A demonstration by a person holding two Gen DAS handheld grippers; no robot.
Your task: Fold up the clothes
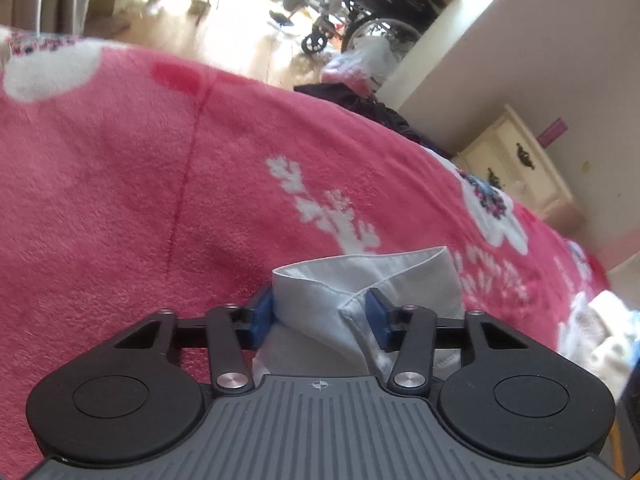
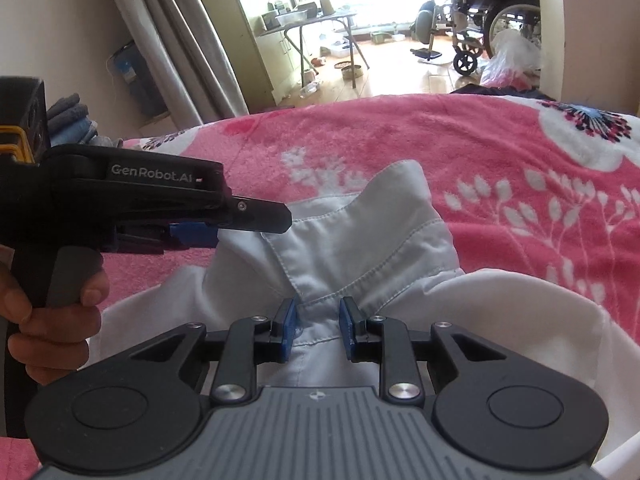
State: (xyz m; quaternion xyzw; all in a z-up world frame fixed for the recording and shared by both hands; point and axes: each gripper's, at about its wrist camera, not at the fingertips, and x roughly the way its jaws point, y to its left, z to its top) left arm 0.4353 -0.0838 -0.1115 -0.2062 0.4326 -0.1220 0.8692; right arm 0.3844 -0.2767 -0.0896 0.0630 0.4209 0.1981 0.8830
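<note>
Left gripper: two blue pads, narrowed onto the collar of one pale blue cotton shirt; both pads press the cloth, collar bunched between them. In the right wrist view the same left gripper comes in side-on, a person's hand around its grey handle. White lettering on its black body reads "GenRobot.AI".

Right gripper: two blue pads, narrow, closed on the shirt's front placket just below the collar.

Shirt count: one, lying collar-up on a bed under one pink fleece blanket with white flower print.

Beyond the bed: one wheelchair, one folding table, one cream drawer cabinet.
</note>
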